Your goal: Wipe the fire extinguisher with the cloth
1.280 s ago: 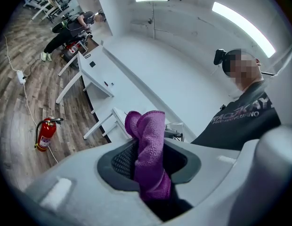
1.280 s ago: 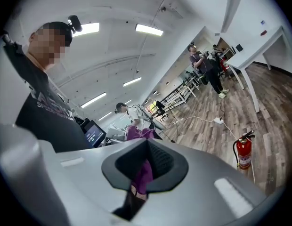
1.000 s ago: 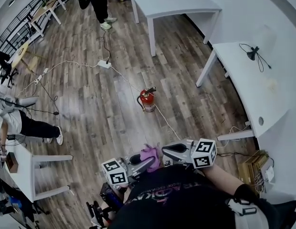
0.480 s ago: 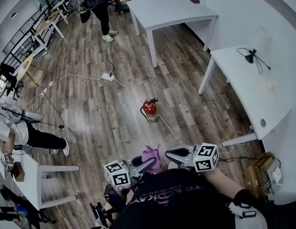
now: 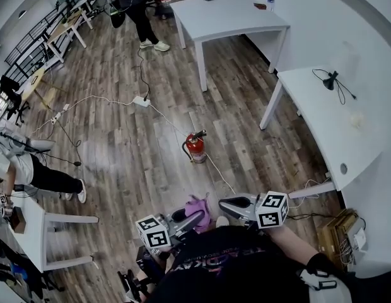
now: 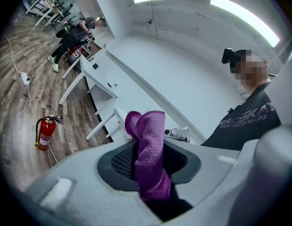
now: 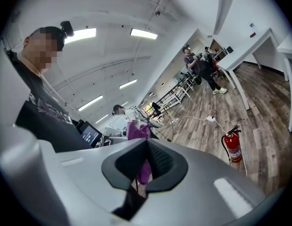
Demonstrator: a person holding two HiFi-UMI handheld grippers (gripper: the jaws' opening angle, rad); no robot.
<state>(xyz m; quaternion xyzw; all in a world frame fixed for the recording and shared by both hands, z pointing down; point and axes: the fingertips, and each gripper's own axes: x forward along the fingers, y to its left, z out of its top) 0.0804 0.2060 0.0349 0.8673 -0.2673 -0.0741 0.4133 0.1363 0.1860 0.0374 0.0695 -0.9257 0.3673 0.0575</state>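
— Two tongs are in our hands. What do we hold in the left gripper (image 5: 194, 217)?
— We hold the purple cloth (image 6: 148, 149). The jaws are part way apart and squeeze it in the middle. A bunch of it sticks out past the tips.
— And our right gripper (image 5: 226, 202)?
— Its jaws are pressed tight together. We see some purple past them. We think that is only the cloth over in the other tongs, but the view is too poor to be sure.
— Where is the fire extinguisher (image 5: 195, 146)?
— It is red and stands upright on the wooden floor (image 5: 132, 163), out in front of us. It is well apart from both tongs and from the cloth. A white cable (image 5: 219, 171) runs on the floor right by its foot.
— Are our two tongs close?
— Yes, their tips are near each other, right by the cloth.
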